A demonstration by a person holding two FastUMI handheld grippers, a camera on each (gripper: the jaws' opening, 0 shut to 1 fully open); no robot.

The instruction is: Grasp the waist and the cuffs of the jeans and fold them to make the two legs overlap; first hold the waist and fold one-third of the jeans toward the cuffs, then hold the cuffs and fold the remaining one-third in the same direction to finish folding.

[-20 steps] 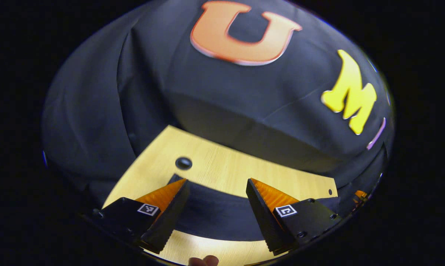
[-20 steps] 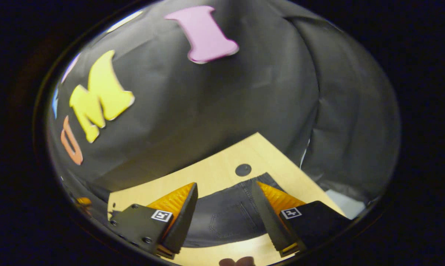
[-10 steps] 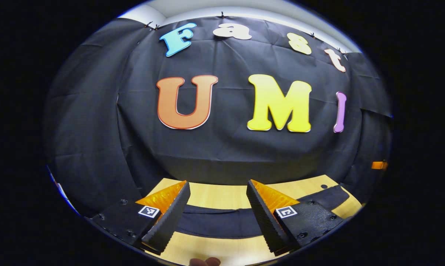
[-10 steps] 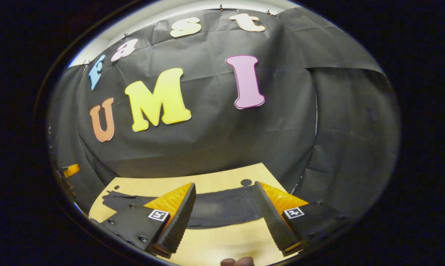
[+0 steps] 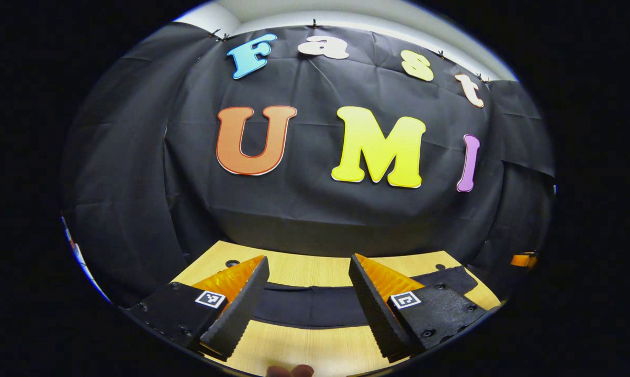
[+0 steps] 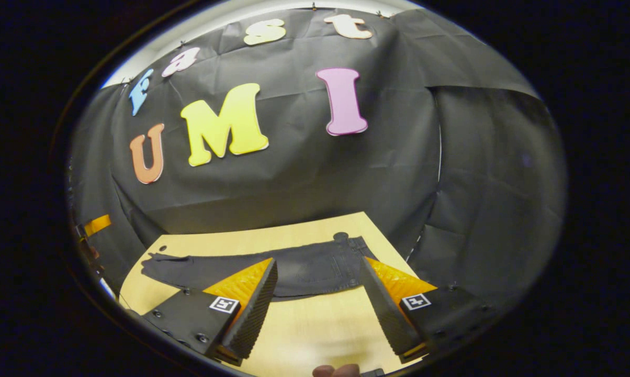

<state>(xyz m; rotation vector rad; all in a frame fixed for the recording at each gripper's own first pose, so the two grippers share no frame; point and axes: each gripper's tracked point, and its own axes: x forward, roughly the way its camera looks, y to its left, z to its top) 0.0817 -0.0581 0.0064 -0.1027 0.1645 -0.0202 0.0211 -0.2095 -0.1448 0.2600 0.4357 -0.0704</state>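
One pair of jeans [image 6: 273, 267] is laid flat on the bench [image 6: 304, 335], its long axis running crosswise to both pairs of tongs. In the right gripper view the waist [image 6: 354, 256] is seen at the right end, near the bench's far right corner, and the cuffs [image 6: 155, 262] at the left end. The legs appear already overlapped, though this cannot be told for certain.

The garment lies ahead of and below both pairs of tongs, apart from them. The right tongs [image 6: 317, 298] are judged nearer the waist; the left tongs [image 5: 307, 298], before which a dark band of the jeans [image 5: 304, 309] is seen, nearer the cuff half. The waist fold is judged not yet begun, and a reach forward and down is called for.

Both pairs of tongs are held wide apart, with nothing gripped between them.

Counted: one pair of jeans, two pairs of tongs, one bench. A fingertip [image 5: 291, 370] is seen at the lower edge.
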